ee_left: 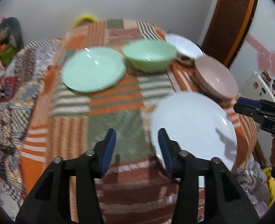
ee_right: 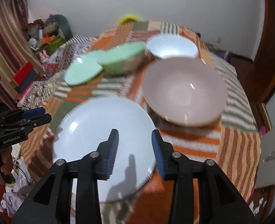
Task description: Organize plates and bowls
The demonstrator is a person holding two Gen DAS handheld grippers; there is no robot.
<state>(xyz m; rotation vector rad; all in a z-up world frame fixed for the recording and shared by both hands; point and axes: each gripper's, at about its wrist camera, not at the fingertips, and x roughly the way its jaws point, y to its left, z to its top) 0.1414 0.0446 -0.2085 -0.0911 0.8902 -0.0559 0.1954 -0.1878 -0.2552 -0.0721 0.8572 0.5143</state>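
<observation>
My left gripper (ee_left: pixel 136 149) and right gripper (ee_right: pixel 134 152) both hang with jaws apart, nothing between them. The white plate (ee_right: pixel 103 140) lies flat on the patchwork cloth (ee_left: pixel 115 100), just beside the pink bowl (ee_right: pixel 185 91), probably grouped by kind.

A patchwork cloth (ee_right: pixel 236 160) of orange, green and white stripes is spread over the table. A yellow object (ee_right: pixel 130 18) is seen past the far edge. Cluttered toys and boxes (ee_right: pixel 44 43) are piled by the striped curtain (ee_right: pixel 5 43). A fridge (ee_left: pixel 260 87) with magnets is seen beyond the right edge.
</observation>
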